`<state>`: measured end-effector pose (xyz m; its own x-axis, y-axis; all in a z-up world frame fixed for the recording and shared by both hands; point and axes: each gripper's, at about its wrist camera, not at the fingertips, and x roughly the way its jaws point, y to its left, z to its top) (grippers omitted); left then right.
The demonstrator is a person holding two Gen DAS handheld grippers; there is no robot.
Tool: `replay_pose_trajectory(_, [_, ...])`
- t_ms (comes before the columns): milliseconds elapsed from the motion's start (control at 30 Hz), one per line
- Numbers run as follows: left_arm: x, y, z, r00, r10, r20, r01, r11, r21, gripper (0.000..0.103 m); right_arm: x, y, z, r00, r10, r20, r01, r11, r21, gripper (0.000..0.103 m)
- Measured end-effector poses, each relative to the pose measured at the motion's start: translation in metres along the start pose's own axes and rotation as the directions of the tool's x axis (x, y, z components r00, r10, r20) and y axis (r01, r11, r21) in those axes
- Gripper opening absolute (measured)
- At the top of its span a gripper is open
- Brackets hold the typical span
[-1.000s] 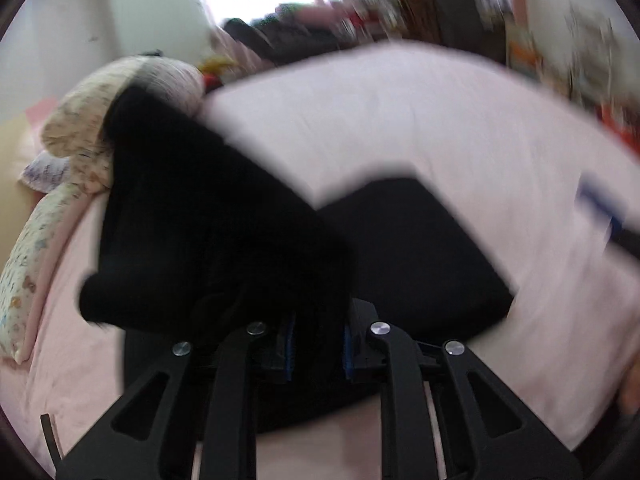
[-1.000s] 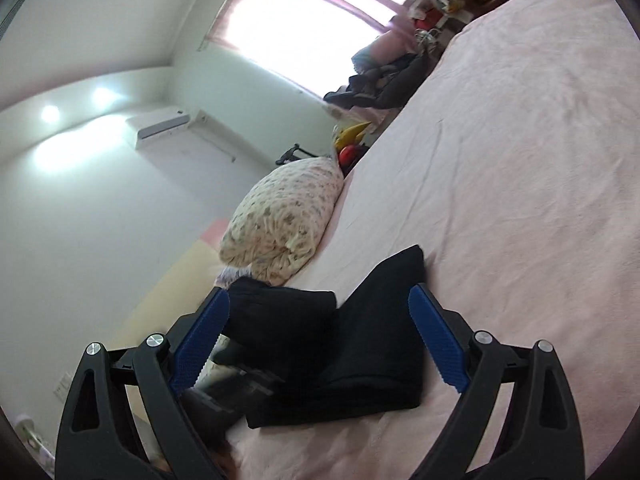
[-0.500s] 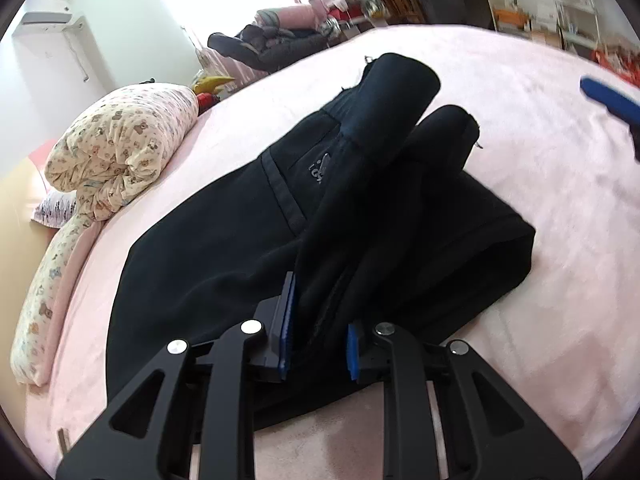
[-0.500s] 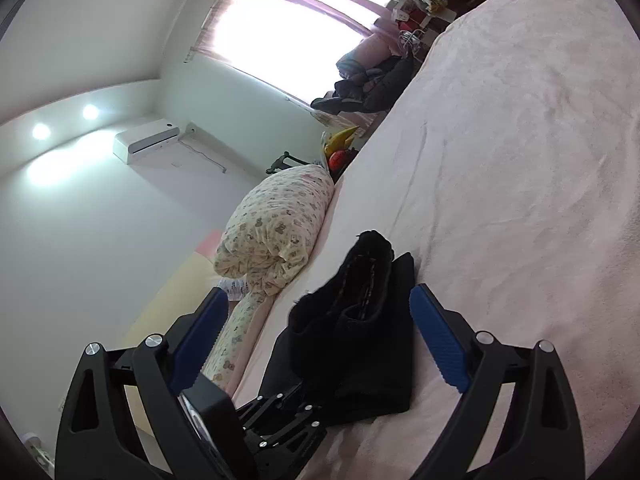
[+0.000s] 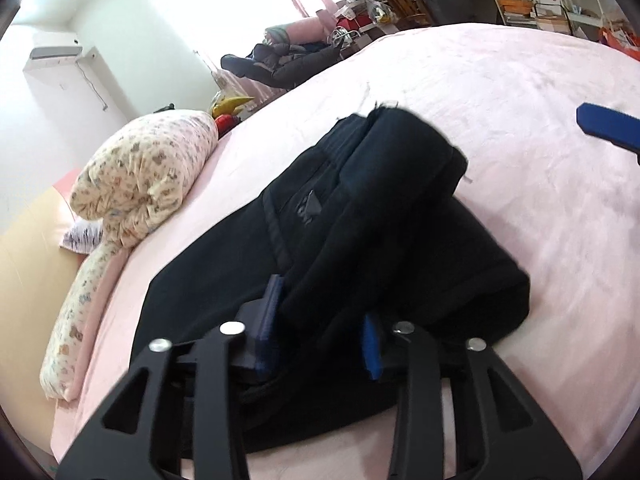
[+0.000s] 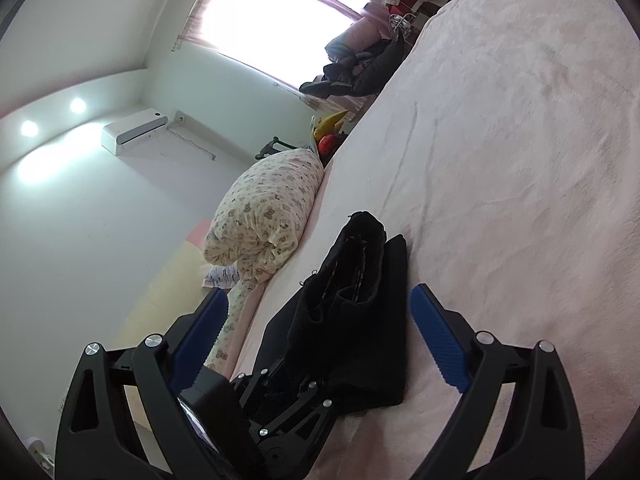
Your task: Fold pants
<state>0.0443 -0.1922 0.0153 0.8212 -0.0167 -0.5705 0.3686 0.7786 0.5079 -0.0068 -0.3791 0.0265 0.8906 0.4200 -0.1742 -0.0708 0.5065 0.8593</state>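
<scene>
Black pants (image 5: 400,208) lie folded on the pink bed (image 5: 500,92), and the upper layer is doubled over towards the far end. My left gripper (image 5: 320,328) sits low at the near edge of the pants. Its jaws are opening, and a thick fold of the cloth still fills the gap between the blue pads (image 5: 272,312). From the right wrist view the pants (image 6: 360,280) show as a dark stack, with the left gripper (image 6: 288,396) at its near end. My right gripper (image 6: 320,308) hovers wide open behind the stack, holding nothing. One of its blue fingers (image 5: 608,124) shows at the right edge of the left wrist view.
A rolled floral quilt (image 5: 148,176) lies along the left side of the bed, by the yellow headboard (image 5: 24,264). Clothes are piled on a chair (image 5: 280,64) below the window. Shelves and furniture (image 5: 520,4) stand beyond the bed's far side.
My left gripper has brought the lifted cloth forward and down onto the folded pants, and its jaws now stand a little wider. My right gripper has stayed open in place.
</scene>
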Motion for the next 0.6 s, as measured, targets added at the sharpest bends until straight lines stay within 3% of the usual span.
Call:
replay_pose_trajectory(133, [-0.002, 0.006, -0.003, 1.000, -0.011, 0.027, 0.012, 1.000, -0.024, 0.017, -0.001, -0.002, 0.001, 1.000, -0.004, 0.006, 0.004, 1.000, 0.008, 0.094])
replay_pose_trajectory(367, [-0.038, 0.018, -0.017, 0.991, -0.038, 0.124, 0.046, 0.997, -0.061, 0.015, 0.002, -0.001, -0.001, 1.000, -0.002, 0.003, 0.002, 1.000, 0.004, 0.094])
replay_pose_trajectory(467, [-0.048, 0.006, -0.031, 0.987, -0.046, 0.152, 0.044, 0.999, 0.017, 0.016, 0.003, -0.003, -0.002, 1.000, -0.006, -0.003, 0.006, 1.000, 0.003, 0.094])
replay_pose_trajectory(533, [-0.036, -0.012, -0.040, 0.994, -0.024, 0.111, 0.010, 0.993, 0.121, 0.020, 0.005, -0.003, -0.002, 1.000, -0.016, -0.004, 0.016, 1.000, 0.000, 0.094])
replay_pose_trajectory(600, [-0.029, -0.021, -0.047, 0.996, -0.015, 0.093, 0.002, 0.989, 0.145, 0.024, 0.006, -0.002, -0.002, 1.000, -0.028, -0.006, 0.028, 1.000, -0.010, 0.094])
